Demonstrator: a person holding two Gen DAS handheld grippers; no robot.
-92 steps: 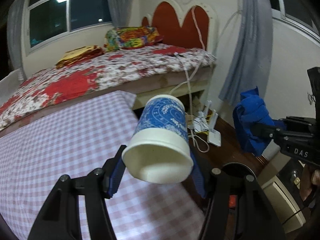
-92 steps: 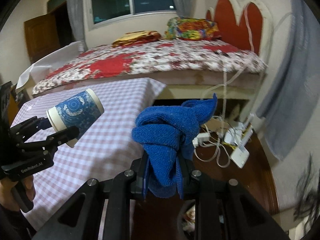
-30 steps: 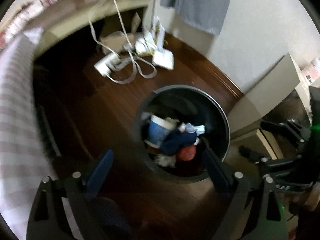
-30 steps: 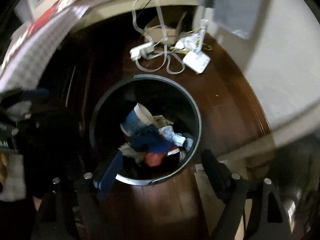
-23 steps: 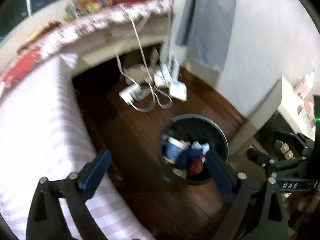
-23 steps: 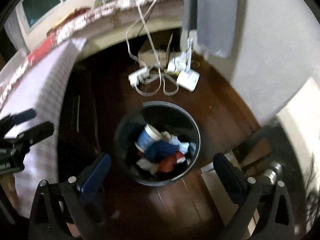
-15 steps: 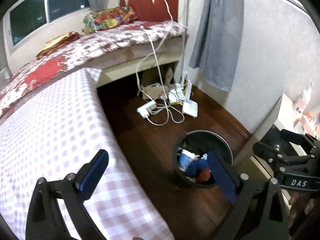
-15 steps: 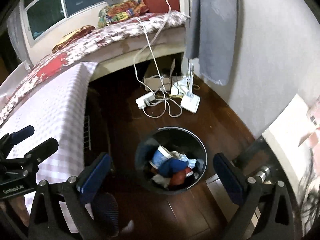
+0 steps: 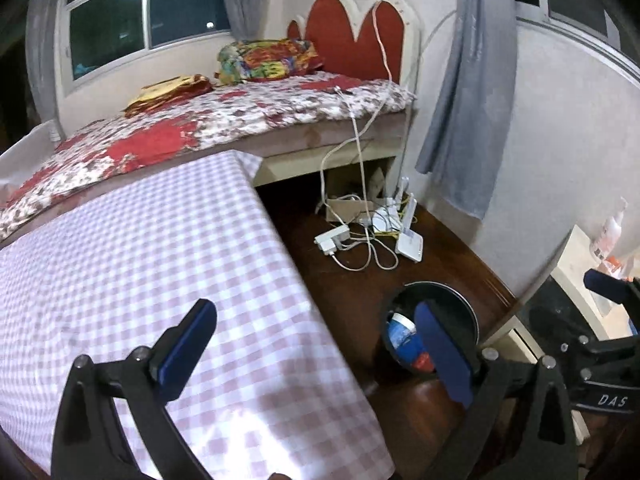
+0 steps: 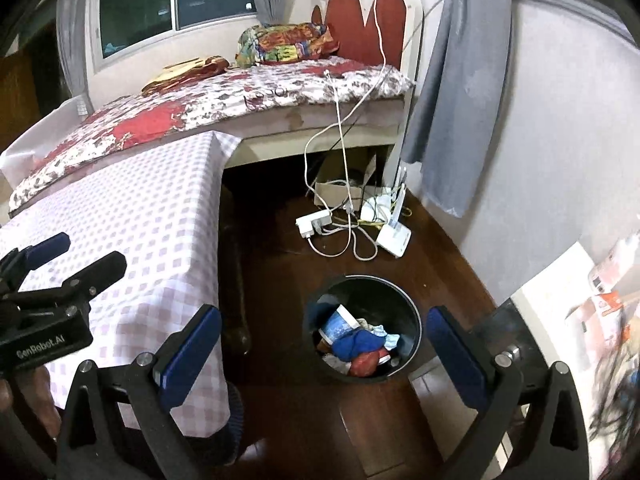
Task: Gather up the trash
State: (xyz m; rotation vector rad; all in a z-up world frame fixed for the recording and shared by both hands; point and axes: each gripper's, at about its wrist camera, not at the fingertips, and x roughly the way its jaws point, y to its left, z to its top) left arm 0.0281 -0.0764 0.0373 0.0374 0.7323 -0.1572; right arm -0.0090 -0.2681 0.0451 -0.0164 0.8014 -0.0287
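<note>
Right wrist view: paper cup and blue cloth lie in the trash bin; right gripper and left gripper gape wide, empty, apparently finished dropping.

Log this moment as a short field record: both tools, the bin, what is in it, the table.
left tool: open, holding nothing, above the table edge
right tool: open, holding nothing, above the bin
trash bin: black, round, on the wooden floor beside the table
bin contents: blue patterned paper cup, blue cloth, something red, other scraps
table: covered with a pink checked cloth
</note>
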